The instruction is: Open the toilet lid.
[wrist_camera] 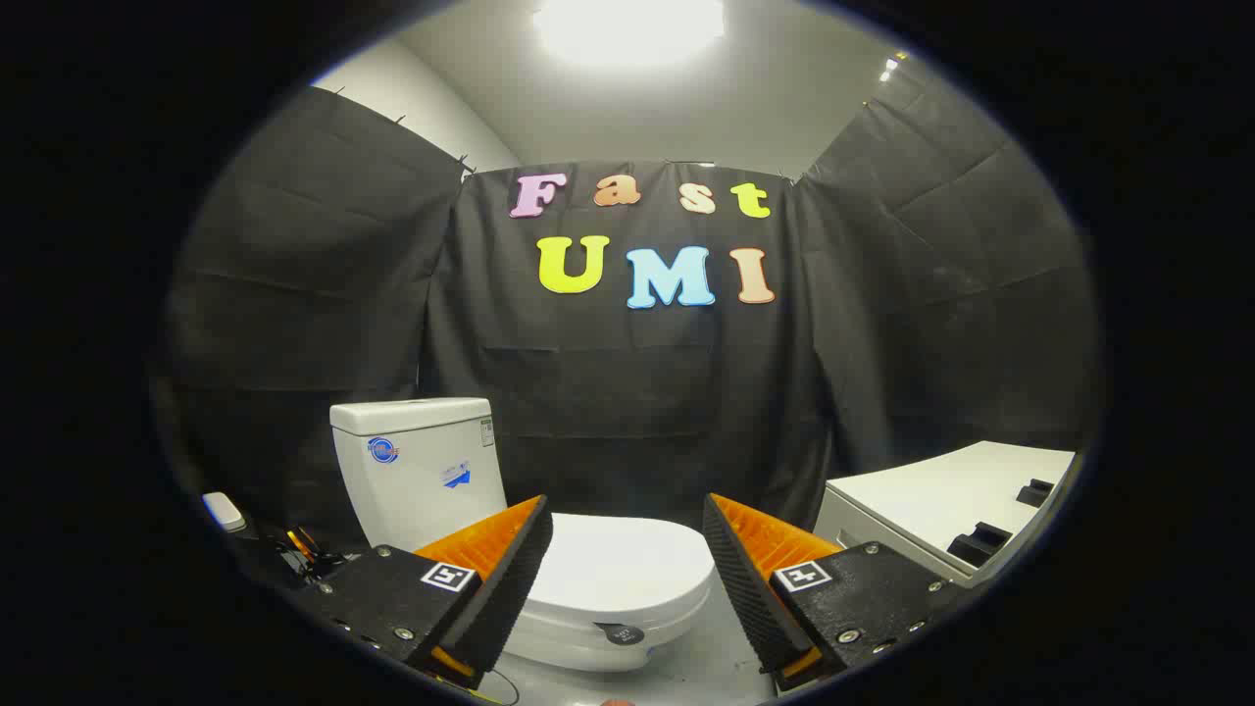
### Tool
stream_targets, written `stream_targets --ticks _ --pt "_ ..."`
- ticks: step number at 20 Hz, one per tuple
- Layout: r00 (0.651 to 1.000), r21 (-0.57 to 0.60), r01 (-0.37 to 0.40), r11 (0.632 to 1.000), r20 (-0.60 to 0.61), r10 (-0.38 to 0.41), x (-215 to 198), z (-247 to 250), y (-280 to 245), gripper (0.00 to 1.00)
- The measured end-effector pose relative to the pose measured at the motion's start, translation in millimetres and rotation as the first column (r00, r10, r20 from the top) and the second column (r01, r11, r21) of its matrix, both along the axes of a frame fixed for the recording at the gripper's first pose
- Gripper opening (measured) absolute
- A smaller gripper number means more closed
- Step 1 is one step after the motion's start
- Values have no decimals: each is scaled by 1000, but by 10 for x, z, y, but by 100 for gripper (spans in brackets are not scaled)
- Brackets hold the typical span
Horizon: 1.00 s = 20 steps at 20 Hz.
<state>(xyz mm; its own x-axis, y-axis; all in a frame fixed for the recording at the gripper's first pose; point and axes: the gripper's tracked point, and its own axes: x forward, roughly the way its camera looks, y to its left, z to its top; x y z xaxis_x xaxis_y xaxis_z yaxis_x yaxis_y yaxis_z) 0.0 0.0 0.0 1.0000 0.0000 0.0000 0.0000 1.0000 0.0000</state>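
Note:
A white toilet stands ahead of me with its lid [627, 564] lying flat and closed over the bowl. Its white tank [417, 461] rises behind the lid, to the left of my fingers. My gripper [627, 520] is open, the two fingers spread wide with nothing between them. The lid shows in the gap between the fingers and a little beyond them, with no contact. A small dark round part [620, 634] sits at the lid's front rim.
A white appliance or cabinet [946, 500] with dark blocks on top stands to the right of the toilet. Left of the tank, a small white object [224, 511] and some cables [304, 549] lie low. Black cloth walls close the booth behind.

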Motion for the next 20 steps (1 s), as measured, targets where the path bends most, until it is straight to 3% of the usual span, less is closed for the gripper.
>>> stream_targets --ticks 20 --pt "1000 34 1 999 2 -1 94 -45 19 95"
